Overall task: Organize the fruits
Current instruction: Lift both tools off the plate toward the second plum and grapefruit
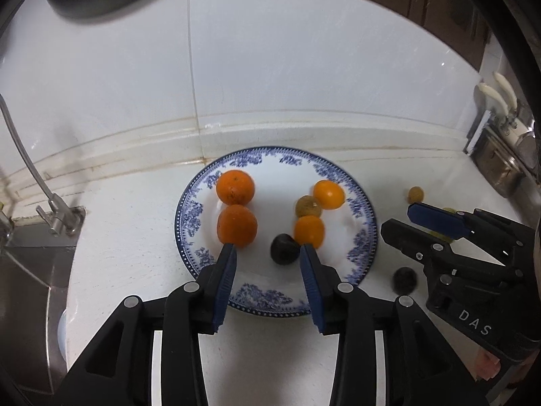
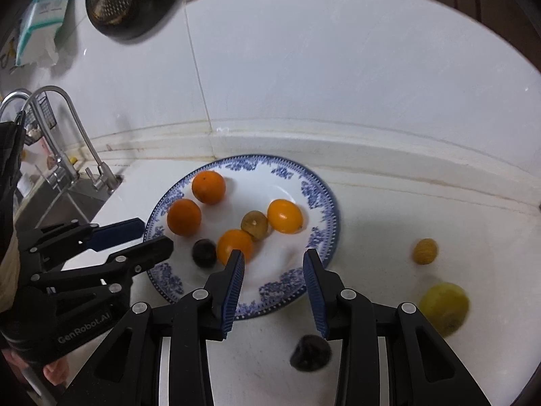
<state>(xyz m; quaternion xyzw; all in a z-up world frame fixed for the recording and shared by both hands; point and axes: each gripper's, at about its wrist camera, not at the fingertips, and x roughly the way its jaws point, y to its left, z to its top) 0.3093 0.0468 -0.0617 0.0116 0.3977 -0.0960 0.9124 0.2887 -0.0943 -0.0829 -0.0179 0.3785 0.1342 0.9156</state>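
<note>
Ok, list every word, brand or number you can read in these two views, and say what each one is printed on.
"DAS": white letters on the black body of the right claw, in the left wrist view.
"GenRobot.AI": grey letters on the black body of the left claw, in the right wrist view.
The white and green paper packet hanging on the wall carries print too blurred to read.

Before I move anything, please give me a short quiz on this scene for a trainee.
1. How many orange fruits lie on the plate?
2. True or false: every dark fruit lies on the plate.
3. The right tool holds: A an orange fruit, B nothing, C a dark fruit.

Key
1. Four.
2. False: one dark fruit lies on the counter.
3. B.
</note>
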